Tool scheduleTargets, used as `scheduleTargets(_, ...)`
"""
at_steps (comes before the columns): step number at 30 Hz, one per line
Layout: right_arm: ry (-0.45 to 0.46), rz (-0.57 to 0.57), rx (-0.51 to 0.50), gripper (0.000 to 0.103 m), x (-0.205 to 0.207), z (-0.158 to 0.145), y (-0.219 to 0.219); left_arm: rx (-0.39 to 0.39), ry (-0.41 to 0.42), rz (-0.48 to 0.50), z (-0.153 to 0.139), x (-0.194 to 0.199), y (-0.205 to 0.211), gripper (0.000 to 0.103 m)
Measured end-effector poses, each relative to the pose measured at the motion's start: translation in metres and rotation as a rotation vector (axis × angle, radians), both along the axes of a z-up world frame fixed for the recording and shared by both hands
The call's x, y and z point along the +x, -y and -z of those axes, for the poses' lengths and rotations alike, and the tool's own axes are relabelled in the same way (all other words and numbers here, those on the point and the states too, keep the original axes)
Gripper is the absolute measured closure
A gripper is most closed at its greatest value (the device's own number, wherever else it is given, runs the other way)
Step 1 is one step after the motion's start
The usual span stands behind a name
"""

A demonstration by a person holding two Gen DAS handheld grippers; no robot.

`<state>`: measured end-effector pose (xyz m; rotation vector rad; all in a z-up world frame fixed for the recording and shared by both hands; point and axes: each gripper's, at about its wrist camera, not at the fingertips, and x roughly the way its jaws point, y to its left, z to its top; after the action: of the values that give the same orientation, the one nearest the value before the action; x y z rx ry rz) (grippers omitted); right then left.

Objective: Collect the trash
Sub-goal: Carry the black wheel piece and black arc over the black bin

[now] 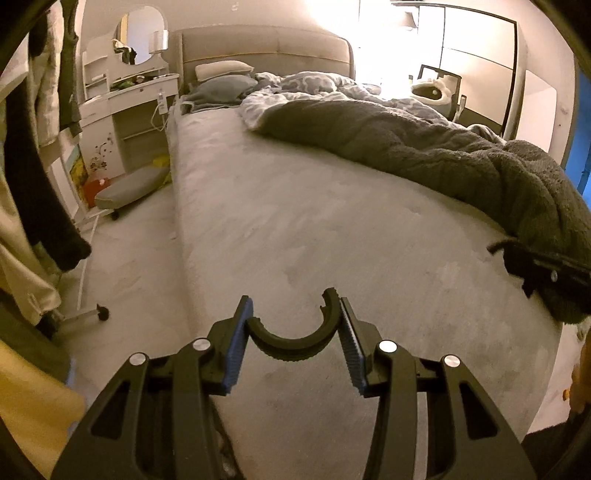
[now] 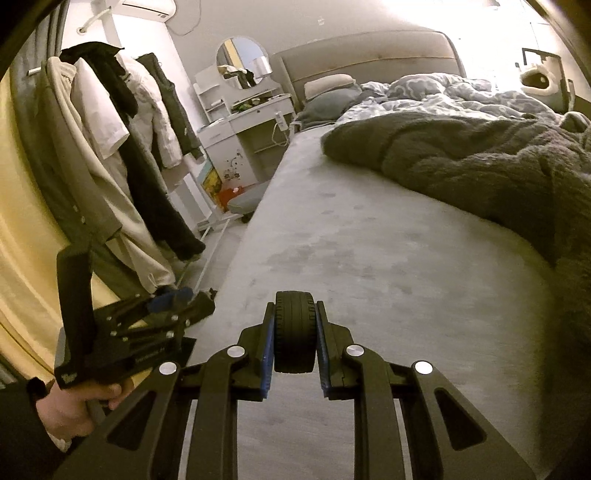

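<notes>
left wrist view, left to right: clothes on a rack (image 1: 40, 122) fill the far-left edge, dark and pale garments hanging down. white dressing table (image 1: 127, 96) with an oval mirror (image 1: 140, 35) stands at the far left beside the bed head; a low grey stool (image 1: 129, 186) sits on the floor in front of it. grey bed (image 1: 314, 229) runs from near to far through the middle, bare sheet across most of it. pillows (image 1: 221, 75) at the far end. dark fuzzy blanket (image 1: 443, 155) heaped along the right side, patterned duvet (image 1: 314, 86) behind it

left gripper (image 1: 293, 328) near, bottom centre, over the near end of the bed. jaws partly closed, blue pads pressing the two ends of a black curved plastic piece (image 1: 291, 338), a half-ring with its opening facing far. piece held clear above the sheet

right wrist view, left to right: left gripper (image 2: 170, 301) again at near left, gripped by a bare hand (image 2: 79, 404); its hold is blurred here. clothes rack behind it, dressing table and mirror further off

right gripper (image 2: 295, 332) near centre, jaws drawn in close on a small black toy wheel (image 2: 295, 332), tread facing the camera, pads flat on its two sides. wheel is off the bed surface, above the near end of the sheet. dark blanket far right
</notes>
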<state>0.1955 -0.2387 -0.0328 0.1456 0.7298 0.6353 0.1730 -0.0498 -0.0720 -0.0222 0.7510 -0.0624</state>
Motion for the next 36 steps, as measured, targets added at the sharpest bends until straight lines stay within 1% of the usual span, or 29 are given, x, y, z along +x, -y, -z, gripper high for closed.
scheduleTargets(13, 0.008, -0.094, -0.013, 0.083, -0.003, -0.012, -0.052, 0.037, -0.056, -0.073, 0.016, -0.032, -0.041, 0.054)
scheduleTargets(16, 0.009, -0.122, -0.021, 0.083, -0.005, -0.014, -0.067, 0.033, -0.078, -0.087, 0.02, -0.034, -0.052, 0.054)
scheduleTargets(19, 0.005, -0.146, -0.033, 0.083, -0.004, -0.013, -0.082, 0.006, -0.1, -0.093, 0.026, -0.037, -0.063, 0.054)
scheduleTargets(23, 0.001, -0.173, -0.043, 0.083, -0.004, -0.013, -0.102, 0.005, -0.146, -0.103, 0.037, -0.04, -0.078, 0.054)
scheduleTargets(29, -0.001, -0.213, -0.055, 0.083, -0.003, -0.013, -0.134, 0.004, -0.189, -0.115, 0.045, -0.047, -0.095, 0.054)
scheduleTargets(36, -0.004, -0.261, -0.078, 0.083, -0.004, -0.01, -0.171, -0.024, -0.284, -0.158, 0.064, -0.051, -0.128, 0.054)
